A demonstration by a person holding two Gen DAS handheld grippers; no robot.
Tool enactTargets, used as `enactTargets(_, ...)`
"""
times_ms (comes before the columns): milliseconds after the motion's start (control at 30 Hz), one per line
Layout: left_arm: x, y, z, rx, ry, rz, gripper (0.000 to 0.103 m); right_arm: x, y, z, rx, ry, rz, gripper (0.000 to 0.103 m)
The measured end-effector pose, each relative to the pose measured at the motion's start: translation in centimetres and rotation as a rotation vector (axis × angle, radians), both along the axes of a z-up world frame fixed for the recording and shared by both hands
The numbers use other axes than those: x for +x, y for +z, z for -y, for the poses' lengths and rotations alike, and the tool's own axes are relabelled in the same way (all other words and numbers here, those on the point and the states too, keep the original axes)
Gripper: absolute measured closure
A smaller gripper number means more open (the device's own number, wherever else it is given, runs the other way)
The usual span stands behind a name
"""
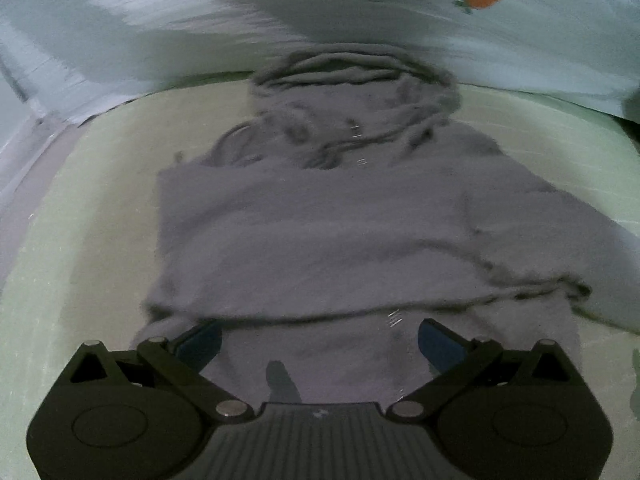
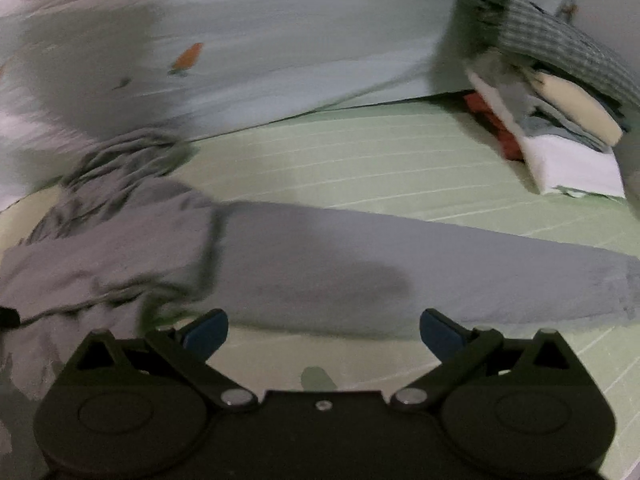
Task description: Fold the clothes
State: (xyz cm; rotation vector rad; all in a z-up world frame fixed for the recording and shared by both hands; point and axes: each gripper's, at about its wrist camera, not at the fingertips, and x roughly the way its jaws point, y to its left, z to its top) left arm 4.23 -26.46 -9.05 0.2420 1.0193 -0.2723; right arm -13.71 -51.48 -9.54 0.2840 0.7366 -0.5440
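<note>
A soft grey hooded sweatshirt [image 1: 320, 220] lies on the pale green striped bed sheet [image 2: 380, 160]; its hood is bunched up at twelve o'clock from the left gripper [image 1: 319, 334], and its bottom edge sits right under that gripper's blue fingertips [image 1: 202, 340]. The left fingers are spread wide apart and hold nothing; the right gripper [image 2: 323, 330] is spread wide too, and it is empty.

From the right gripper, one long grey sleeve [image 2: 420, 272] stretches flat across the sheet, from nine o'clock out to three o'clock; it lies crosswise just ahead of the fingers, so I think the right hand is the nearer one to grab it and bring it over the body. The cuff end is far out at three o'clock.

The sweatshirt looks thick and floppy, with wrinkles near the hood; the body looks partly flat.

A pile of folded clothes [image 2: 560, 112] waits at two o'clock; a light blue blanket with an orange carrot picture [image 2: 280, 40] lies behind.
</note>
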Motion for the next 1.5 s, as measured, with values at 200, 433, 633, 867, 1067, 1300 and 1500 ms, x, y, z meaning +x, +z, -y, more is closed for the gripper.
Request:
enactTargets(200,2.3,-1.2,4.9,0.009,-0.095,-0.012,0.000,1.6,-2.0,5.4,-0.015,-0.089,-0.019,0.000)
enactTargets(433,3.2,-2.3,6.1,-0.029,-0.091,-0.047,0.000,3.0,-4.1,8.6,-0.078,-0.147,-0.137,0.000)
enactTargets(633,3.4,-1.7,8.1,-0.070,-0.170,-0.010,0.019,1.8,-5.1,9.7,-0.019,-0.212,-0.073,0.000)
enactTargets(867,2.9,-2.3,11.3,-0.095,-0.308,-0.037,0.058,2.0,-5.3,9.1,-0.031,-0.230,-0.053,0.000)
enactTargets(1067,2.6,-2.8,11.6,-0.088,-0.305,-0.030,0.096,2.1,-5.3,9.1,-0.030,-0.230,-0.055,0.000)
enactTargets(1300,2.6,0.3,7.9,-0.124,-0.269,0.078,0.097,2.1,-5.3,9.0,-0.029,-0.229,-0.057,0.000)
enactTargets(1500,3.8,2.1,0.9,-0.087,-0.068,0.131,0.097,2.1,-5.3,8.7,-0.033,-0.225,-0.055,0.000)
